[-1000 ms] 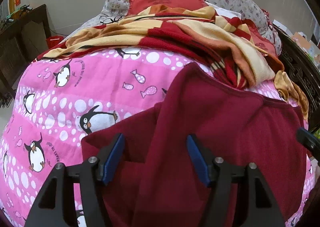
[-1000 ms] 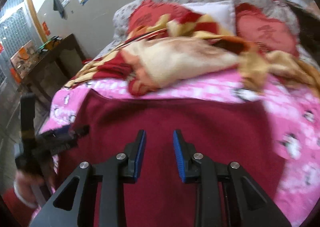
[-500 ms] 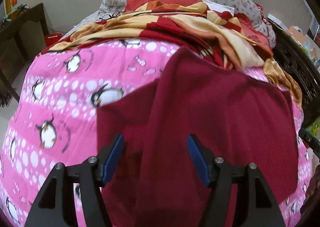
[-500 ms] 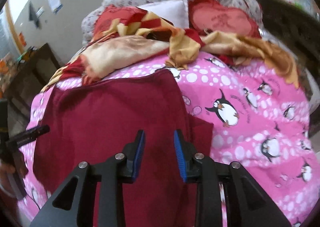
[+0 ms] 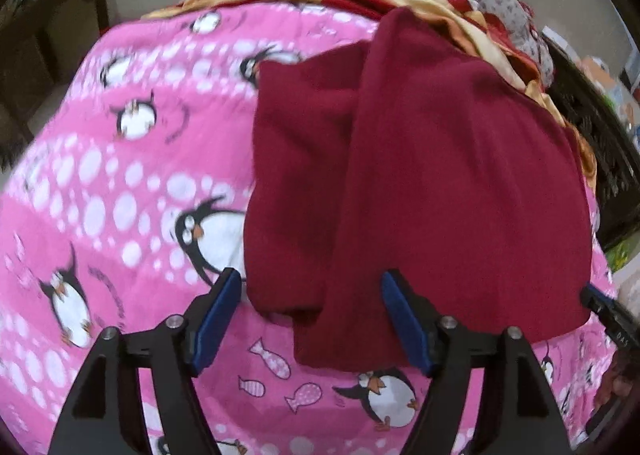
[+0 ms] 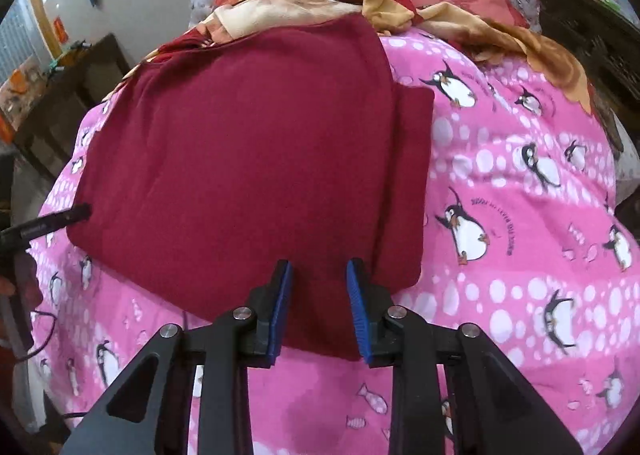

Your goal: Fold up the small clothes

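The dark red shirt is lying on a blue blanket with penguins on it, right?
Not quite. The dark red shirt does lie on a blanket with penguins, but the blanket is pink with white dots, not blue. The right wrist view shows it clearly. The only blue there is the pads on the jaws.

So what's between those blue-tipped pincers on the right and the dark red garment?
Nothing: in the right wrist view the right gripper hangs open directly over the near edge of the maroon garment, which lies on the pink penguin bedspread.
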Action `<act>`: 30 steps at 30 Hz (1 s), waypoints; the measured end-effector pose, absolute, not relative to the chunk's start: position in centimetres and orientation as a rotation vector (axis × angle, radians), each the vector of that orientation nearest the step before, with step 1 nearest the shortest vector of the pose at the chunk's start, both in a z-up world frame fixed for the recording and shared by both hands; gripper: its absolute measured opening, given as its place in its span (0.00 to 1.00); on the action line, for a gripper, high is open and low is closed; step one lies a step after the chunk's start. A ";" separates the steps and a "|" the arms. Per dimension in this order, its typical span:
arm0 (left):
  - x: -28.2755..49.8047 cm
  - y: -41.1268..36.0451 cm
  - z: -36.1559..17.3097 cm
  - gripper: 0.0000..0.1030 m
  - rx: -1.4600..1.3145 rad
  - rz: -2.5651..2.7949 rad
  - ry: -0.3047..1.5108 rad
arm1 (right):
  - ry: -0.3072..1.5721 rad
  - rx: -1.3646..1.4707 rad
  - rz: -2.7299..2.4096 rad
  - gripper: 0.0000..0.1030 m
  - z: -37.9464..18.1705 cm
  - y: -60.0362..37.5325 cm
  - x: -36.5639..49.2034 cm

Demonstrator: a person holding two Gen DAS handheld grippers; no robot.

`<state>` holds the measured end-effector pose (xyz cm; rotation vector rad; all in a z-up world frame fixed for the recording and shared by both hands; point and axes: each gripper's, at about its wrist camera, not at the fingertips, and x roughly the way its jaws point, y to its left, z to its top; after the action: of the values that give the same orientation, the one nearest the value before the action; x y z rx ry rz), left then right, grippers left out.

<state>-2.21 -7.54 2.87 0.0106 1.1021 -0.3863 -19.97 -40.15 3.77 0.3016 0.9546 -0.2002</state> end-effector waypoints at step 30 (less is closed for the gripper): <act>-3.0 -3.5 3.3 0.80 -0.128 -0.362 1.119 | 0.995 0.326 0.227 0.50 8.1 -21.1 0.3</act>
<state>-2.95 -3.47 3.26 -0.1284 1.1190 -0.3618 0.26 -21.11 8.10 0.3260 0.9946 0.2265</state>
